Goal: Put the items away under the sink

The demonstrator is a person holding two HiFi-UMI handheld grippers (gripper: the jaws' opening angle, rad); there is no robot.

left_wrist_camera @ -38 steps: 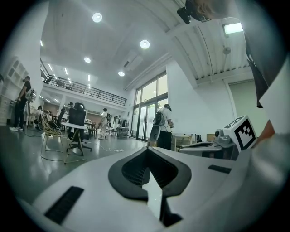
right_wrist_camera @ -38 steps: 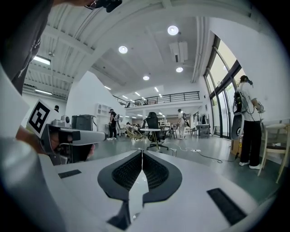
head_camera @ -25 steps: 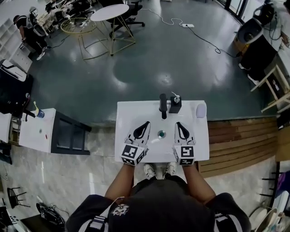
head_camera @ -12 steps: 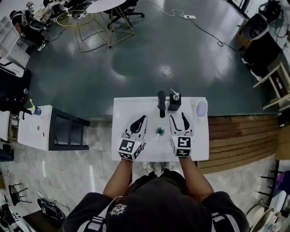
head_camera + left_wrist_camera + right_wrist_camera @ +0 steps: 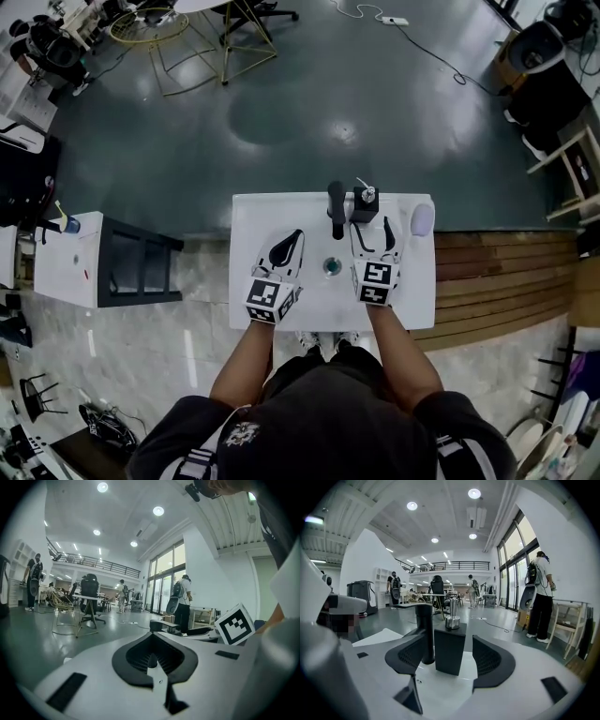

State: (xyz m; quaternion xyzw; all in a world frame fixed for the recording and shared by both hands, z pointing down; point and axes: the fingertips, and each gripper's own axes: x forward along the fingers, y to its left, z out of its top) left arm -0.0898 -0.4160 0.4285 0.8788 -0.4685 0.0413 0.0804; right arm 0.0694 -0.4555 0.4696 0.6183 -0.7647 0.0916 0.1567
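Note:
A black soap dispenser (image 5: 363, 204) with a metal pump stands at the back of the white sink top (image 5: 267, 214), just right of the black faucet (image 5: 336, 208). My right gripper (image 5: 372, 234) is open; its jaws have just been opening. In the right gripper view (image 5: 450, 654) they flank the dispenser (image 5: 450, 644) with a gap on each side, and the faucet (image 5: 425, 630) stands just left of it. My left gripper (image 5: 286, 247) hovers over the basin left of the drain (image 5: 332, 267), and the left gripper view (image 5: 152, 660) shows it shut and empty.
A pale oval item (image 5: 422, 220) lies at the sink top's back right corner. A white side table (image 5: 56, 267) with a dark frame stands to the left, and wooden decking (image 5: 497, 281) lies to the right. People and chairs stand far off across the grey floor.
Both grippers have moved toward the back of the sink. The right gripper's jaws went from shut to open and now sit either side of the soap dispenser.

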